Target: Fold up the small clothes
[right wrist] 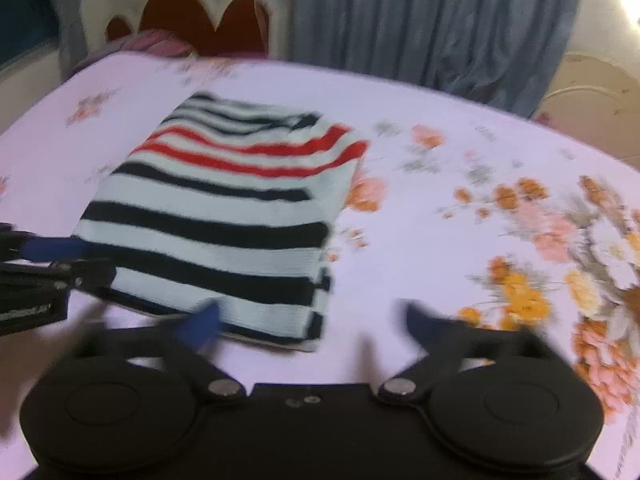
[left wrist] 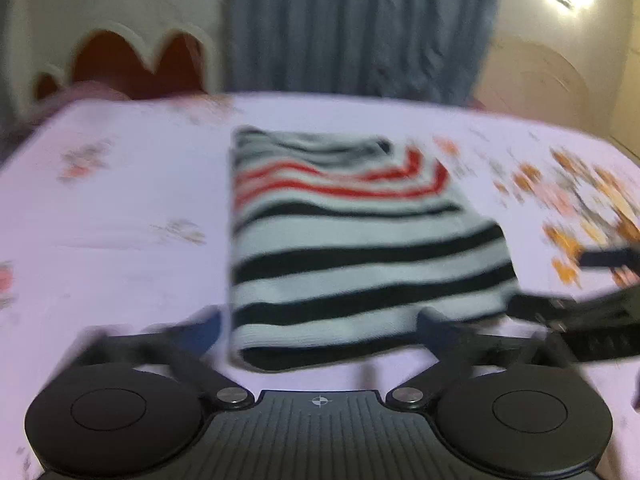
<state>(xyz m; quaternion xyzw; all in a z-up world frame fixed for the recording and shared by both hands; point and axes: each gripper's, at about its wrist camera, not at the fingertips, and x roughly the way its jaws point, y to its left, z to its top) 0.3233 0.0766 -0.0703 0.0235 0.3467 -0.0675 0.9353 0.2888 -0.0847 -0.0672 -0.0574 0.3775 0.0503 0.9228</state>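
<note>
The left tongs [left wrist: 320, 322] stand apart, gripping nothing, their tips at either side of the near hem of the top [left wrist: 348, 248]. The right tongs [right wrist: 310, 322] are apart too and empty, one tip over the top's near right corner, the other over bare sheet. The striped top lies flat, already folded into a narrow rectangle, about midway across the bed [left wrist: 120, 208], its hem toward the bed's near edge and its red bands toward the far edge. The step in hand looks like the last fold, hem to red bands. To do it well, each pair of tongs should pinch one near corner through all layers, lift together and level, then lay the hem square on the far end. Bare sheet lies open left and right; the headboard [left wrist: 132, 64] and curtain [left wrist: 360, 28] stand well beyond.
</note>
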